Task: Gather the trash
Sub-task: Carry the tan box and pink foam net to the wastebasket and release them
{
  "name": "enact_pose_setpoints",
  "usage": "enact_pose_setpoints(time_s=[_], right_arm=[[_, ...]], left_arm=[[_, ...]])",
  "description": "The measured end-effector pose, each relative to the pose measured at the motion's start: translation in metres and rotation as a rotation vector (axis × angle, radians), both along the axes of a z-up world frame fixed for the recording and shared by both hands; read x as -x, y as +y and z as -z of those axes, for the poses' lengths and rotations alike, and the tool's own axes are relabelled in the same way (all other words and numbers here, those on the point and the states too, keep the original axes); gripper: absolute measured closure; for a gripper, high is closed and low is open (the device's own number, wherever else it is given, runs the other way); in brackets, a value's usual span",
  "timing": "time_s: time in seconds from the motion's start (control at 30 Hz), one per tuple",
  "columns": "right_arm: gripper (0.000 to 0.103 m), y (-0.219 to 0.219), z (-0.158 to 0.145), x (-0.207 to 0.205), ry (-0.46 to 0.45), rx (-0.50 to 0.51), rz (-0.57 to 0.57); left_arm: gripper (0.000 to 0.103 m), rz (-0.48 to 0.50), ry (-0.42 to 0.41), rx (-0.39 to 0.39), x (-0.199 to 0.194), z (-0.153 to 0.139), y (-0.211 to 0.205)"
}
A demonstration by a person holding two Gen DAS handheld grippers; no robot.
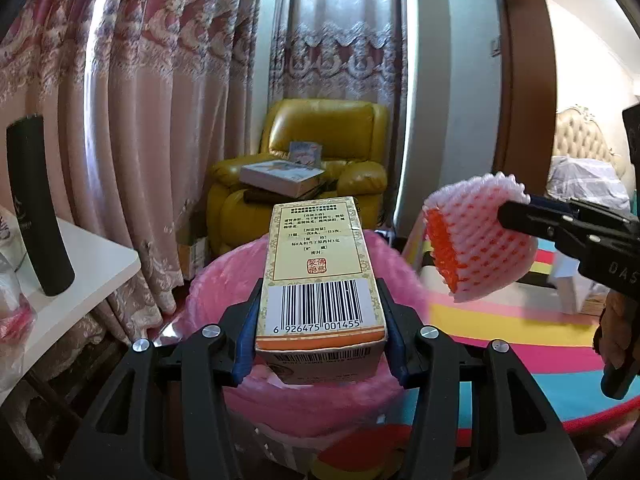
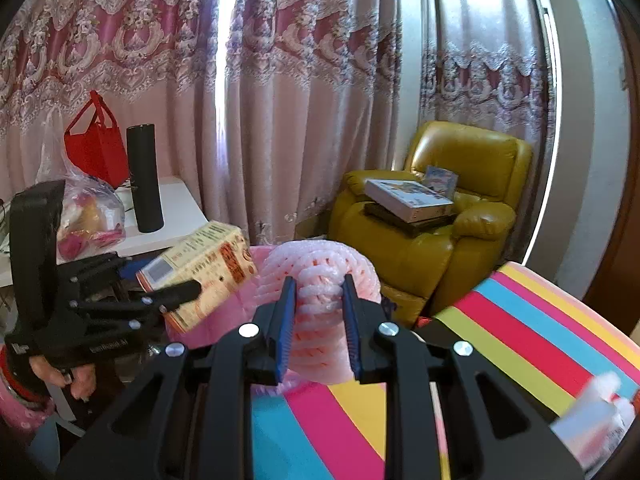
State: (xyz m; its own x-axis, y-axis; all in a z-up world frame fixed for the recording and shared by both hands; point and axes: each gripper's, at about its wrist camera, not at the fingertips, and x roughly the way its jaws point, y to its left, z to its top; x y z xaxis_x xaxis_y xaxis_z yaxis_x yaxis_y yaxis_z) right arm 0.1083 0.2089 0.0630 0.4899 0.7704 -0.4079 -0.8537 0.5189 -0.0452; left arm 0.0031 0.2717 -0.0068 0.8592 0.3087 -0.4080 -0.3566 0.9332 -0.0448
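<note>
The left gripper (image 1: 320,328) clamps a box (image 1: 316,268) above the pink bin (image 1: 224,280). The right gripper (image 2: 318,320) pinches a foam net (image 2: 320,276) just right of it. Neither is dropped yet; both releases remain.

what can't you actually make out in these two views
- Inside of the pink-lined trash bin: left wrist view, hidden by the medicine box in the left tongs.
- Bin again: right wrist view, mostly covered by the foam fruit net in the right tongs.
- White thing on the striped mat: right wrist view, blurred and cut by the edge.
</note>
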Motion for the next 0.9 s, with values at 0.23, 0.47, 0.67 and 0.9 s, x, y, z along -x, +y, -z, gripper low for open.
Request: enact_pose_setpoints(time_s=[0.23,0.47,0.67,0.9], right_arm=[[0.054,0.055,0.012,-0.016,0.030,0.038,-0.070],[0.043,0.022,0.018,-0.020,0.056,-0.008,-0.020],[0.040,-0.041,0.023,-0.008,0.043,-0.031,0.043],[0.038,-0.122,0.027,-0.004,0.020,-0.048,0.185]], left_arm=[[0.045,-0.041,0.028,0.013,-0.016,0.016,0.023],[0.017,-0.101,0.006,-0.025,-0.001,0.017,0.017],[0.012,-0.079,0.002,-0.023,0.003,0.015,-0.010],[0.012,0.078,0.043,-0.034,-0.039,0.020,-0.076]])
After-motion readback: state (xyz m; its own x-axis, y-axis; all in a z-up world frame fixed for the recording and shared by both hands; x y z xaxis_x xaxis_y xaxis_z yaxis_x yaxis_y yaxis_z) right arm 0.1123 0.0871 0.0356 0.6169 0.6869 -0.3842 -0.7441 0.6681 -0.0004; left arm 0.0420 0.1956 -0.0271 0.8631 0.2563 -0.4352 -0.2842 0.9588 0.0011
